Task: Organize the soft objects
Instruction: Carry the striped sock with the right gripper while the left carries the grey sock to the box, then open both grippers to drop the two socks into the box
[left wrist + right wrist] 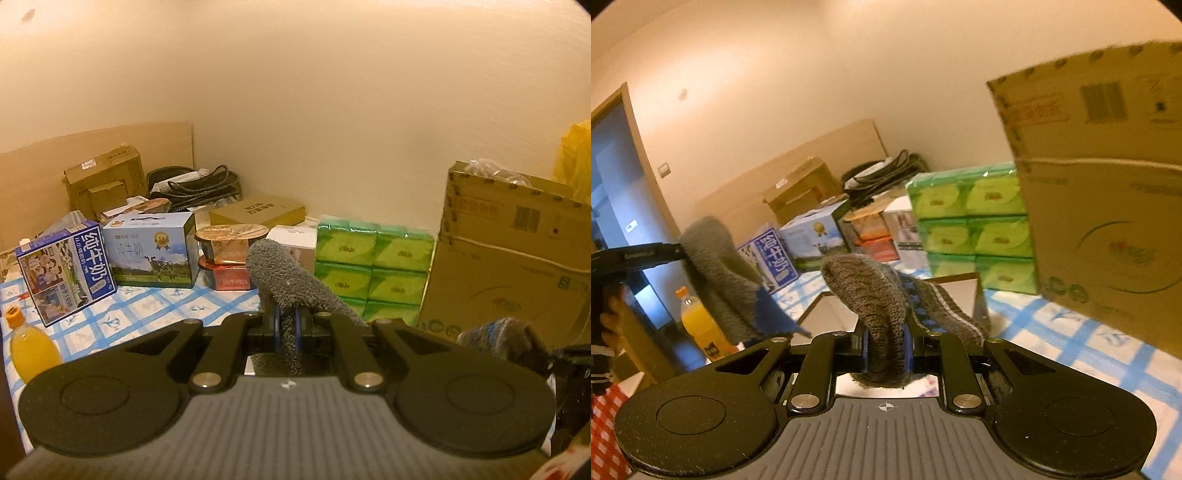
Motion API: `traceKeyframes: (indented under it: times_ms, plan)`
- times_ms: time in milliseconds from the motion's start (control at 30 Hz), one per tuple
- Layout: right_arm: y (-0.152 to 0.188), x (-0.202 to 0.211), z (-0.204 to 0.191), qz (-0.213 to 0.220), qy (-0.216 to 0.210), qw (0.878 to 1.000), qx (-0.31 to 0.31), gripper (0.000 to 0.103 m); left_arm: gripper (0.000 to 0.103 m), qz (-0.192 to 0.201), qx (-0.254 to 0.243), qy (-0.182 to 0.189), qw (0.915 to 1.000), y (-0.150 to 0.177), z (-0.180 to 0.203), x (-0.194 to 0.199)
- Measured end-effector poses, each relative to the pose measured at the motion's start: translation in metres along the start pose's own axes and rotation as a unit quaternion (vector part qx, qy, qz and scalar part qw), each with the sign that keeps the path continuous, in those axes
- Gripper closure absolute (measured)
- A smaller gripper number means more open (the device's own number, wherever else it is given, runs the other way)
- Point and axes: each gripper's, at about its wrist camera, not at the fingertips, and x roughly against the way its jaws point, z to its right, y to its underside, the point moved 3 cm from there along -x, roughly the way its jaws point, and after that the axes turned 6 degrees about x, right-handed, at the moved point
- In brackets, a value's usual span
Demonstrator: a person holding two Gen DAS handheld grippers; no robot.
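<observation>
My left gripper (pixel 287 326) is shut on a fuzzy grey sock (pixel 280 273) that arches up over the fingers and droops to the right. It also shows in the right wrist view (pixel 716 273), hanging from the left gripper at the left with a blue patch. My right gripper (pixel 886 350) is shut on a grey knitted sock with blue and white stripes (pixel 875 291) that bends over the fingers. That sock's end shows at the right of the left wrist view (pixel 498 332). Both are held above the table.
A blue-checked tablecloth (pixel 147 306) carries milk cartons (pixel 66 269), instant noodle bowls (pixel 229 254), a green tissue pack (pixel 373 269), a large cardboard box (pixel 513 266) and an orange drink bottle (pixel 29 347). An open white box (pixel 956 291) lies below the striped sock. Wall behind.
</observation>
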Motion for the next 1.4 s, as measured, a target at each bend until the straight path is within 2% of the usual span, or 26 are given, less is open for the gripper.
traceKeyframes:
  times_ms: [133, 300, 367, 433, 500, 567, 667, 867, 1100, 1167, 1200, 1233, 1267, 1300, 1400]
  plan:
    - [-0.004, -0.028, 0.005, -0.01, -0.002, 1.0, -0.014, 0.085, 0.096, -0.011, 0.001, -0.006, 0.9999, -0.003, -0.001, -0.026]
    - [-0.003, -0.047, 0.013, -0.02, 0.0, 1.0, -0.024, 0.085, 0.094, -0.046, 0.004, -0.012, 0.9989, 0.012, -0.003, -0.063]
    - [-0.001, -0.052, 0.015, -0.025, 0.003, 0.999, -0.023, 0.085, 0.092, -0.063, 0.001, -0.017, 0.9979, 0.021, -0.005, -0.076]
    - [0.001, -0.057, 0.018, -0.031, 0.005, 0.999, -0.023, 0.085, 0.079, -0.084, -0.004, -0.024, 0.9961, 0.032, -0.007, -0.089]
    - [0.003, -0.06, 0.02, -0.035, 0.007, 0.999, -0.025, 0.085, 0.074, -0.105, -0.009, -0.034, 0.9939, 0.043, -0.01, -0.1]
    - [0.005, -0.064, 0.021, -0.041, 0.008, 0.999, -0.024, 0.085, 0.074, -0.122, -0.011, -0.044, 0.9915, 0.053, -0.015, -0.109]
    - [0.007, -0.069, 0.022, -0.049, 0.009, 0.998, -0.023, 0.085, 0.065, -0.139, -0.02, -0.05, 0.9888, 0.064, -0.021, -0.116]
    - [0.011, -0.085, 0.019, -0.064, 0.009, 0.998, -0.015, 0.085, 0.064, -0.156, -0.058, -0.065, 0.984, 0.072, -0.024, -0.12]
    - [0.009, -0.109, 0.013, -0.07, 0.014, 0.997, -0.016, 0.085, 0.064, -0.166, -0.046, -0.062, 0.9831, 0.079, -0.034, -0.121]
    - [0.005, -0.114, 0.012, -0.065, 0.016, 0.998, -0.023, 0.076, 0.064, -0.168, -0.045, -0.061, 0.9828, 0.082, -0.036, -0.12]
    - [0.003, -0.116, 0.012, -0.059, 0.019, 0.998, -0.027, 0.064, 0.064, -0.169, -0.043, -0.059, 0.9829, 0.083, -0.037, -0.119]
    - [0.0, -0.117, 0.012, -0.05, 0.024, 0.998, -0.029, 0.047, 0.063, -0.17, -0.04, -0.057, 0.9829, 0.085, -0.038, -0.118]
    - [-0.003, -0.118, 0.011, -0.039, 0.029, 0.998, -0.031, 0.04, 0.062, -0.172, -0.036, -0.054, 0.983, 0.086, -0.039, -0.117]
    - [-0.005, -0.118, 0.011, -0.028, 0.03, 0.999, -0.031, 0.036, 0.059, -0.172, -0.033, -0.05, 0.9832, 0.087, -0.04, -0.115]
    - [-0.01, -0.118, 0.011, -0.025, 0.032, 0.999, -0.032, 0.036, 0.057, -0.174, -0.03, -0.045, 0.9833, 0.092, -0.042, -0.109]
